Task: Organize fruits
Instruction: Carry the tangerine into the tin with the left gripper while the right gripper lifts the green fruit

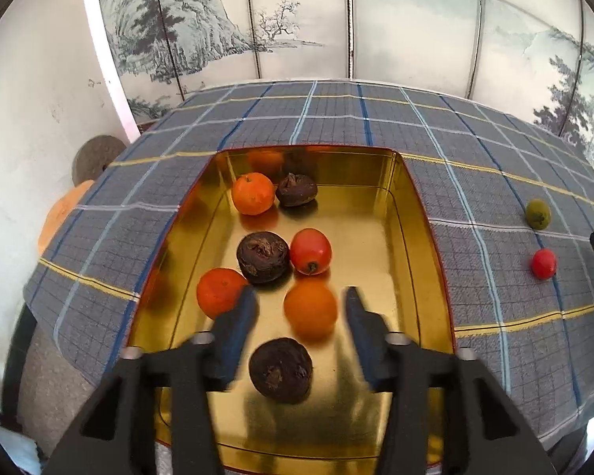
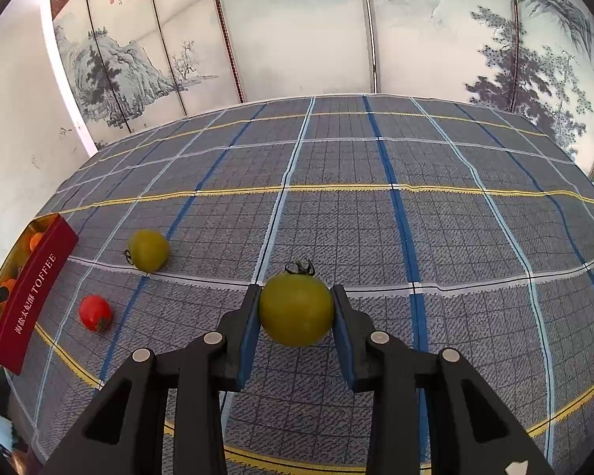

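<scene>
1. Black gripper arms with blue pads fill the bottom of both wrist views.
2. On the left wrist view the left gripper (image 1: 301, 308) stands open over a gold-lined tin (image 1: 408, 213); a blurred orange fruit (image 1: 311, 308) lies between the pads, with a gap on either side of it.
3. Just below that fruit, at lower centre, lies a dark wrinkled fruit (image 1: 281, 370) on the tin's floor.
4. Further up the tin lie another dark fruit (image 1: 262, 257) touching a red tomato (image 1: 311, 251), an orange (image 1: 217, 293) partly behind the left pad, and at the far end a second orange (image 1: 253, 193) beside a third dark fruit (image 1: 296, 189).
5. On the right wrist view the right gripper (image 2: 296, 308) is clamped on a green tomato (image 2: 296, 308), both pads pressing its sides, its stalk pointing toward the top of the frame.
6. To the left on the checked tablecloth (image 2: 376, 217) lie a second green tomato (image 2: 148, 249) and a small red tomato (image 2: 95, 312), well apart from the held one.
7. At the far left edge stands the tin's red outer wall (image 2: 33, 297), lettered TOFFEE.
</scene>
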`<state>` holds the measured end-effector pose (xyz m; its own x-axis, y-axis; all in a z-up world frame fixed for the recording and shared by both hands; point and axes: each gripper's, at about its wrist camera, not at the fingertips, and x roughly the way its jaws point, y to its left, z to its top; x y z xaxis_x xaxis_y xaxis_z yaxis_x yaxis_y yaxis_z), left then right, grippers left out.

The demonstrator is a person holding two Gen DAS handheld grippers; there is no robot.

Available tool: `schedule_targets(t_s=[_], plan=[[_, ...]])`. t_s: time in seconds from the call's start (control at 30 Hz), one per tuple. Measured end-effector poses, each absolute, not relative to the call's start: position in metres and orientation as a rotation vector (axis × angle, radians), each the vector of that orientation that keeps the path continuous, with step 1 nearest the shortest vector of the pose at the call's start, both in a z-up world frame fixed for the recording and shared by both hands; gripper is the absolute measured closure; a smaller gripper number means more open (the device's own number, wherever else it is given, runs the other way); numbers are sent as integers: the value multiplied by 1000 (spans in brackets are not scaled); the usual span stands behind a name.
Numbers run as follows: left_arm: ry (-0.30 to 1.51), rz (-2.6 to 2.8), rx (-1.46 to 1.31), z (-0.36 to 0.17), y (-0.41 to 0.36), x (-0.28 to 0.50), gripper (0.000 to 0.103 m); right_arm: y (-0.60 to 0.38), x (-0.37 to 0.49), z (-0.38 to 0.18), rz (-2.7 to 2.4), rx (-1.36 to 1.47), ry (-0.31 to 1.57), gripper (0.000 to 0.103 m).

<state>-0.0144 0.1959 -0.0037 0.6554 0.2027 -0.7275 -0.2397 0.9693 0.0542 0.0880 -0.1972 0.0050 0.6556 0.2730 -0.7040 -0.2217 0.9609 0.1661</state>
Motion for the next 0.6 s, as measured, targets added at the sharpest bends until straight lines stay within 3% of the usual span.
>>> schedule_targets(t_s=[0.1, 0.6], plan=[[776, 266, -23, 0, 194, -18, 30, -197, 89, 5, 279, 67, 813, 71], [741, 308, -18, 17, 188, -35, 26, -192, 90, 3, 281, 42, 830, 71]])
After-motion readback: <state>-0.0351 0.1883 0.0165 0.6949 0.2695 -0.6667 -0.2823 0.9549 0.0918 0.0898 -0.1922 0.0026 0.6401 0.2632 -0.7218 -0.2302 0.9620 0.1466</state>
